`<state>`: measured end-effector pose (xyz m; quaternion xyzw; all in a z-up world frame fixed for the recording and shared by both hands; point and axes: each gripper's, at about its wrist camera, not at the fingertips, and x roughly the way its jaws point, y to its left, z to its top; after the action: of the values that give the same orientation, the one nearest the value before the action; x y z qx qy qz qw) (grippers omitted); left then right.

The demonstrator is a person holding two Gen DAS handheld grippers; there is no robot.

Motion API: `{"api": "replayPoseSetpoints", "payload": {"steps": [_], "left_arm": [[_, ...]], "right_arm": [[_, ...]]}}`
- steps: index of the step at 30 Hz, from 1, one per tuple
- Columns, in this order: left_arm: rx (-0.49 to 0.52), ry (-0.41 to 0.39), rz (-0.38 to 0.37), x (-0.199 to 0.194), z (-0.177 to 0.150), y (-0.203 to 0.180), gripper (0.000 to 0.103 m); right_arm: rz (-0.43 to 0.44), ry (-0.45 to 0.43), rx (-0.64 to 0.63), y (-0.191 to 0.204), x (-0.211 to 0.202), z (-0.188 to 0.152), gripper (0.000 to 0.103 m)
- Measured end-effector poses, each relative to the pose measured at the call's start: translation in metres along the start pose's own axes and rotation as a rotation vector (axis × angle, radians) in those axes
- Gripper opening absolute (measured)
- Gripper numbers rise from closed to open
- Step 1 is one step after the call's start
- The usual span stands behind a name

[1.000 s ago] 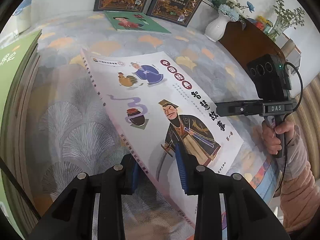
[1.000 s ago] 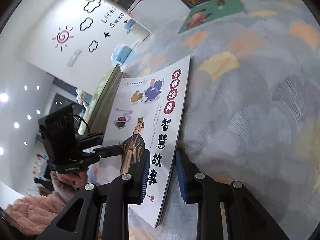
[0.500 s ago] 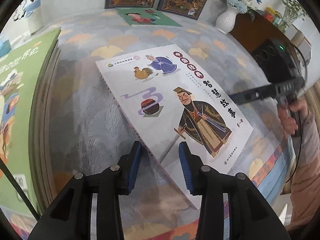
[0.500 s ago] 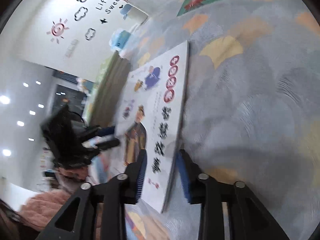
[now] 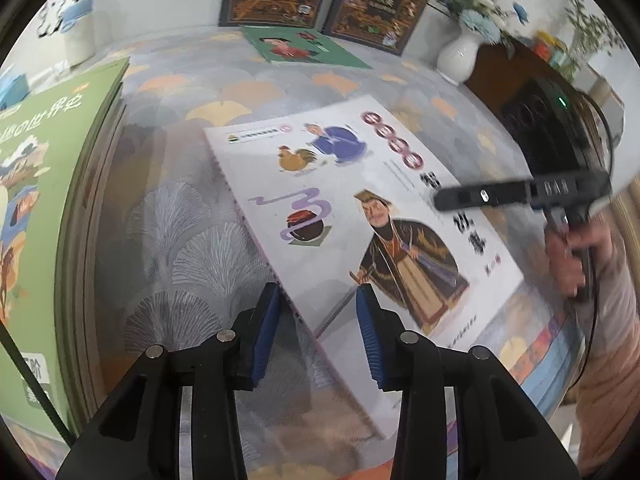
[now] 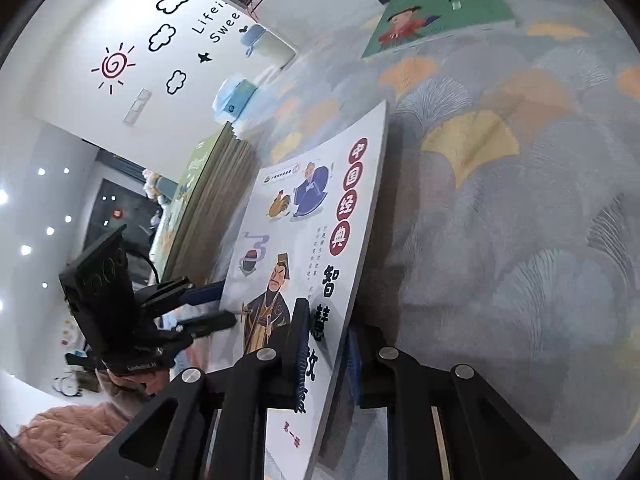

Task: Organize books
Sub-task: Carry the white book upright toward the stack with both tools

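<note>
White storybook (image 6: pixel 320 216) is tilting off the tablecloth (image 6: pixel 500 208) beside the green stack (image 5: pixel 36 200) because my right gripper (image 6: pixel 326 354) is clamping its edge while my left gripper (image 5: pixel 316 332) is closing, jaws astride its opposite edge, not yet pressing.

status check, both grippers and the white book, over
Right gripper shut on white book's title edge, that side tilted up. Left gripper closing astride its opposite edge, pads not pressing. Green stack beside it; nothing in the way.

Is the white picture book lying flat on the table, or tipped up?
Tipped up: the white picture book has its right edge raised in the right tongs, casting shadow on the tablecloth.
</note>
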<state>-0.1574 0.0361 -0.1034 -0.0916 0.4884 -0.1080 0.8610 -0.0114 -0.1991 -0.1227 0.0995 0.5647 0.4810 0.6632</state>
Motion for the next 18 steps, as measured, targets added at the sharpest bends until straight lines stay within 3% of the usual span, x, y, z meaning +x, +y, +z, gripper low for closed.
{"api": "replayPoseSetpoints", "payload": {"steps": [7,11,18], "left_arm": [[-0.092,-0.037,-0.06,-0.002,0.009,-0.004,0.035],[-0.062,-0.069,-0.115,-0.015,0.016,-0.018,0.035],[-0.03,-0.102,-0.107,-0.029,0.024,-0.028,0.035]], "right_arm": [[-0.057,-0.051,-0.05,0.006,-0.013,-0.023,0.016],[-0.075,-0.07,-0.04,0.009,-0.022,-0.031,0.016],[-0.112,-0.147,-0.125,0.044,-0.051,-0.034,0.016]]}}
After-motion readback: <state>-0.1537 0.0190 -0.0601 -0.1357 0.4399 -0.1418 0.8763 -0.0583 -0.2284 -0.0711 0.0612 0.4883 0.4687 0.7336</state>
